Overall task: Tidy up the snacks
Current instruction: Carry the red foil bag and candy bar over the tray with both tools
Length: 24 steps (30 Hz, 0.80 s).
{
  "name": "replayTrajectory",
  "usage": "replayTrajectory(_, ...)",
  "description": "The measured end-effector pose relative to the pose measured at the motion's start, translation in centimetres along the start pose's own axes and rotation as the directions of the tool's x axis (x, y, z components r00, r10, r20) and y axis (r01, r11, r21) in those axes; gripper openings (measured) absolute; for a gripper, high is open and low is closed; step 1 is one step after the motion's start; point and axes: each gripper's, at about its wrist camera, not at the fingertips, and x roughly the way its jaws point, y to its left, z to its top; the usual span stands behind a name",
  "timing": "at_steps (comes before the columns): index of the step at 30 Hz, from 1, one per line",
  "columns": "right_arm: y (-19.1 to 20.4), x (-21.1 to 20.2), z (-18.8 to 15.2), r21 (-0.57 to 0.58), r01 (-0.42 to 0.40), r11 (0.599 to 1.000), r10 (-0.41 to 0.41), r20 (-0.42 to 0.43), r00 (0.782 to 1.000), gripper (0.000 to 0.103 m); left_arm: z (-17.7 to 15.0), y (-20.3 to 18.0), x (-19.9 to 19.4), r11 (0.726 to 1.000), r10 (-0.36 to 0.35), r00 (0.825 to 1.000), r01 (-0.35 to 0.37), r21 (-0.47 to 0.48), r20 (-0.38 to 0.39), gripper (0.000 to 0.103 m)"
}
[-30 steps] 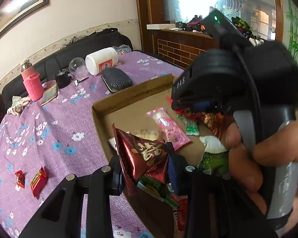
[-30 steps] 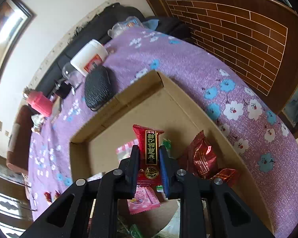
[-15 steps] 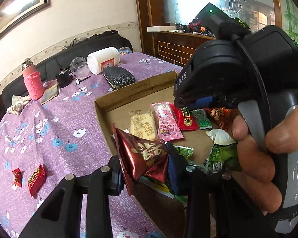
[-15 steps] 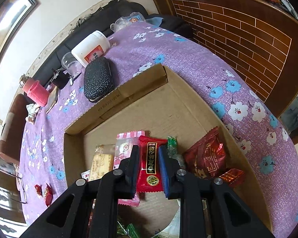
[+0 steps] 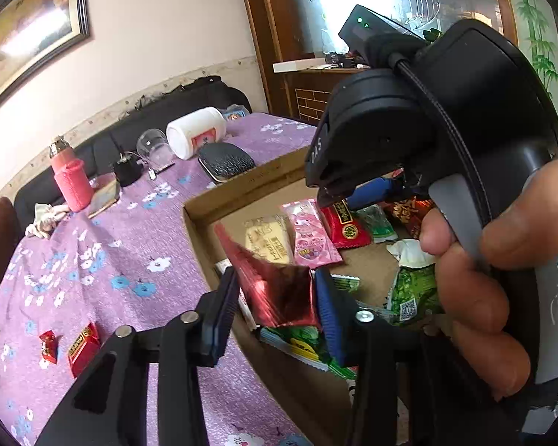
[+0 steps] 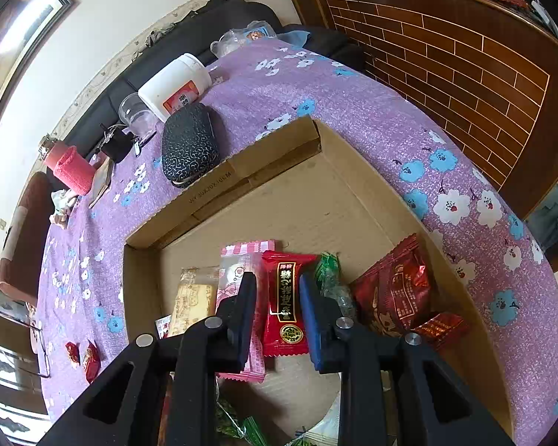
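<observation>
A shallow cardboard box (image 6: 241, 171) lies on the purple flowered tablecloth. A cream biscuit pack (image 6: 191, 303), a pink candy pack (image 6: 238, 264) and a red bar packet (image 6: 284, 297) lie side by side in it. My right gripper (image 6: 277, 290) is open, its fingers either side of the red bar packet resting on the box floor. My left gripper (image 5: 275, 290) is shut on a shiny dark red snack bag (image 5: 275, 290) above the box's near left edge. The right gripper body and hand (image 5: 446, 171) fill the right of the left wrist view.
A dark red bag (image 6: 394, 290), green packets (image 5: 413, 293) and a small red candy (image 6: 441, 329) also lie in the box. Two red candies (image 5: 70, 345) lie on the cloth at left. A black case (image 6: 189, 148), white jar (image 6: 175, 87), glass cup and pink bottle (image 5: 69, 174) stand behind the box.
My right gripper lowered the red bar packet next to the pink pack and opened, letting it go. My left gripper still holds the dark red bag, which has tilted.
</observation>
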Motion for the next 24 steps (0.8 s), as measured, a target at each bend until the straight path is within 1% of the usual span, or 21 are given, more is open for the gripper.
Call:
replayTrajectory(2, 0.0, -0.2, 0.0, 0.000, -0.006, 1.000, 0.006, 0.002, 1.000, 0.026, 0.1, 0.1, 0.0, 1.000, -0.001, 1.000, 0.001, -0.007, 0.001, 0.045)
replayTrajectory(8, 0.1, -0.5, -0.1, -0.006, -0.011, 1.000, 0.011, 0.006, 1.000, 0.027, 0.1, 0.2, -0.1, 1.000, 0.004, 1.000, -0.004, -0.005, 0.006, 0.046)
replayTrajectory(11, 0.1, -0.6, 0.0, -0.005, -0.018, 1.000, 0.018, 0.012, 1.000, 0.032, 0.2, 0.3, -0.1, 1.000, 0.007, 1.000, -0.007, -0.006, 0.010, 0.049)
replayTrajectory(15, 0.2, -1.0, 0.0, -0.010, -0.026, 1.000, 0.027, 0.023, 0.999, 0.044, 0.2, 0.4, -0.2, 1.000, 0.013, 1.000, -0.013, -0.013, 0.017, 0.054)
replayTrajectory(24, 0.3, -1.6, 0.1, -0.006, -0.046, 0.999, 0.046, 0.044, 0.998, 0.044, 0.4, 0.6, -0.5, 1.000, 0.021, 0.999, -0.020, -0.024, 0.031, 0.059)
